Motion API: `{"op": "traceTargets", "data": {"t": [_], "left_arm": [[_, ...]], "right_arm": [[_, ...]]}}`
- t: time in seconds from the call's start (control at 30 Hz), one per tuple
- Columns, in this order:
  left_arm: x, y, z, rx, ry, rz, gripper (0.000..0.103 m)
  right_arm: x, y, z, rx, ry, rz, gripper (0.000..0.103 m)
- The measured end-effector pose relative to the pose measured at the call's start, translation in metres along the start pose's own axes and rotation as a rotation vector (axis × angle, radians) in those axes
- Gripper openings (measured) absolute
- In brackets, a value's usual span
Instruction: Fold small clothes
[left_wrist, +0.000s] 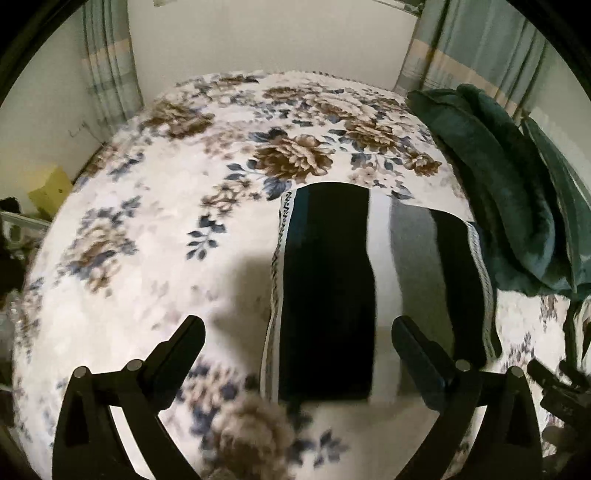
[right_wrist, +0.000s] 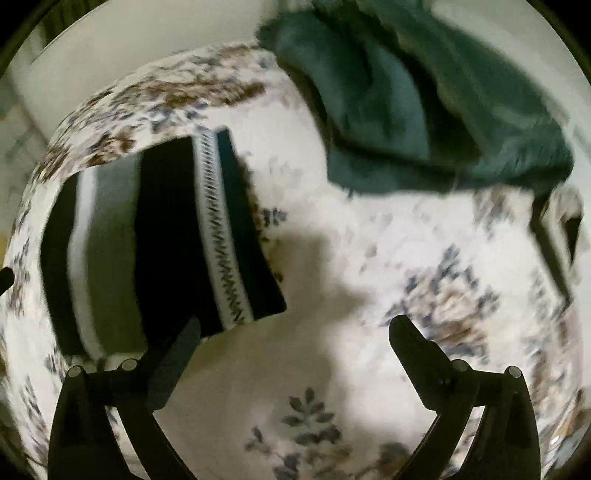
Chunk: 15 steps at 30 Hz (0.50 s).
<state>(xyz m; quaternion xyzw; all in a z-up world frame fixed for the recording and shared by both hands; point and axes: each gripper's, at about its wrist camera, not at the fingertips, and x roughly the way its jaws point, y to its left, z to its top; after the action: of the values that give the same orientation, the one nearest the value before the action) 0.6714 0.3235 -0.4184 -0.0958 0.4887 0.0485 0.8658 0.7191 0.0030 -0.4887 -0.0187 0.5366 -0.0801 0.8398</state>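
A striped garment in black, white and grey with zigzag trim lies flat on the floral bed cover. My left gripper is open and empty, hovering above its near end. In the right wrist view the same garment lies at the left, blurred. My right gripper is open and empty, just right of the garment's near corner, with its left finger over that corner. The right gripper's tip shows at the lower right of the left wrist view.
A dark green blanket is heaped on the bed's right side, also in the right wrist view. Curtains and a white wall stand behind the bed. A yellow box sits off the bed's left edge.
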Motion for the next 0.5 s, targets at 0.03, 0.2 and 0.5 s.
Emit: {"op": "traceTargets", "data": {"t": [0.03, 0.2, 0.5], "left_arm": [[-0.012, -0.004, -0.003, 0.004, -0.006, -0.005, 0.103], [-0.09, -0.017, -0.019, 0.024, -0.053, 0.001, 0.103], [-0.254, -0.034, -0.053, 0.042, -0.161, 0.016, 0.103]], "right_arm": [[-0.019, 0.0, -0.004, -0.01, -0.023, -0.01, 0.103], [-0.114, -0.005, -0.02, -0.044, -0.099, 0.001, 0.103], [-0.308, -0.022, -0.064, -0.085, -0.248, 0.021, 0.103]]}}
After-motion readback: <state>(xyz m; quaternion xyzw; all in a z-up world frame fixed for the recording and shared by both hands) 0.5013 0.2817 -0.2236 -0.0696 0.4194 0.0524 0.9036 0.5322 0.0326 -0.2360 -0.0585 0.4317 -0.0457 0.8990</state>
